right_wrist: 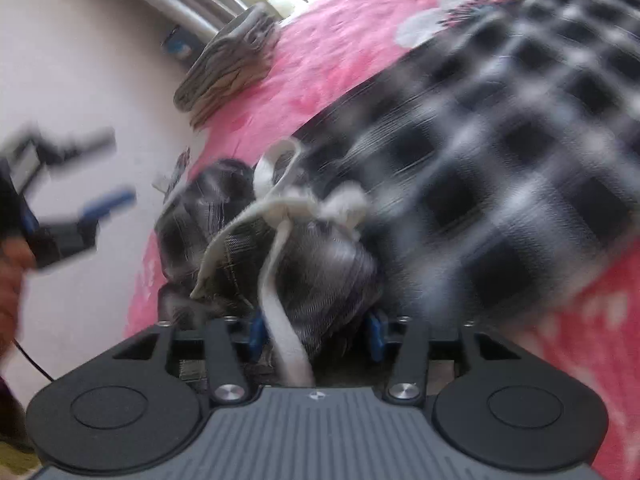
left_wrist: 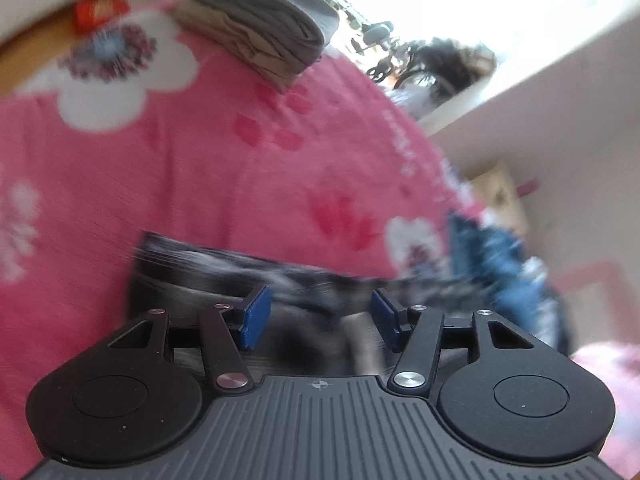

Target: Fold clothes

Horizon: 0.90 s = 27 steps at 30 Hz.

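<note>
Pink floral bedspread (left_wrist: 208,184) carries a black-and-white checked garment (right_wrist: 500,152), which stretches from the near edge toward the middle. Its bunched waistband with a white drawstring (right_wrist: 280,216) sits between the right gripper (right_wrist: 316,330) pads, spread wide (whether they pinch cloth, I cannot tell). The left gripper (left_wrist: 320,318) hangs released above the garment's blurred edge. A folded grey pile (left_wrist: 260,24) lies near the far edge.

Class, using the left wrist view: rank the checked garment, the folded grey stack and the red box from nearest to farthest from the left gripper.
1. Checked garment: just beyond the left gripper.
2. Folded grey stack: far across the pink bedspread, upper middle.
3. Red box: slightly farther, upper left, off the bed.
</note>
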Motion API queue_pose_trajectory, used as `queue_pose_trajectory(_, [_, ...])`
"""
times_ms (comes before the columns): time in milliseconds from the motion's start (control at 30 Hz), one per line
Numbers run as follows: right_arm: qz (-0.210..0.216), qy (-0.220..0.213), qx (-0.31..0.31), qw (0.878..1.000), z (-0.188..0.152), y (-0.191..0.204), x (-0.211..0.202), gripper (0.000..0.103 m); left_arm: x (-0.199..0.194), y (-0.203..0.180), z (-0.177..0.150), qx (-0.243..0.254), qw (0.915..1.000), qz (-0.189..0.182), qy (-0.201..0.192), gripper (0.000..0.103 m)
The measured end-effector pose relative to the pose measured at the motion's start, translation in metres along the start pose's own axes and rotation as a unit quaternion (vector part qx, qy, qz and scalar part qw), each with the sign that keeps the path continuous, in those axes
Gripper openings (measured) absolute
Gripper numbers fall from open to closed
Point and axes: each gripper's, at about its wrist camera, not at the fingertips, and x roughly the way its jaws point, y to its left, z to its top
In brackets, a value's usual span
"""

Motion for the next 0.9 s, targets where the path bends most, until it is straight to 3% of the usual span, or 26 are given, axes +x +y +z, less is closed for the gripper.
queue_pose_trajectory(133, [-0.009,-0.024,-0.054,0.998,0.017,-0.003,-0.036,0.054,-0.005,0.000,-0.015,0.053,0.9983,0.016,-0.017,0.056])
queue_pose_trajectory(233, [-0.004,-0.043,-0.104,0.994,0.032,0.004,-0.046,0.054,0.009,-0.017,-0.015,0.135,0.9905,0.019,-0.017,0.056])
queue_pose_trajectory(400, [0.036,-0.010,-0.091,0.995,0.060,0.002,-0.003,0.054,0.043,-0.057,-0.017,0.313,0.9489,0.040,0.009,0.062])
queue_pose_trajectory(533, [0.067,0.017,-0.081,0.994,0.082,0.001,0.032,0.054,0.060,-0.061,-0.026,0.387,0.9198,0.048,0.040,0.062])
queue_pose_trajectory(600, [0.071,0.032,-0.083,0.993,0.086,0.000,0.042,0.055,0.065,-0.055,-0.034,0.402,0.9120,0.067,0.047,0.062])
queue_pose_trajectory(700, [0.067,0.037,-0.109,0.991,0.084,0.008,0.045,0.055,0.069,-0.040,-0.041,0.401,0.9107,0.082,0.056,0.062])
queue_pose_trajectory(833, [0.062,0.044,-0.145,0.987,0.080,0.019,0.049,0.055,0.070,-0.023,-0.046,0.373,0.9220,0.082,0.062,0.062])
queue_pose_trajectory(900, [0.059,0.047,-0.162,0.984,0.078,0.024,0.052,0.054,0.069,-0.019,-0.048,0.370,0.9234,0.083,0.060,0.062])
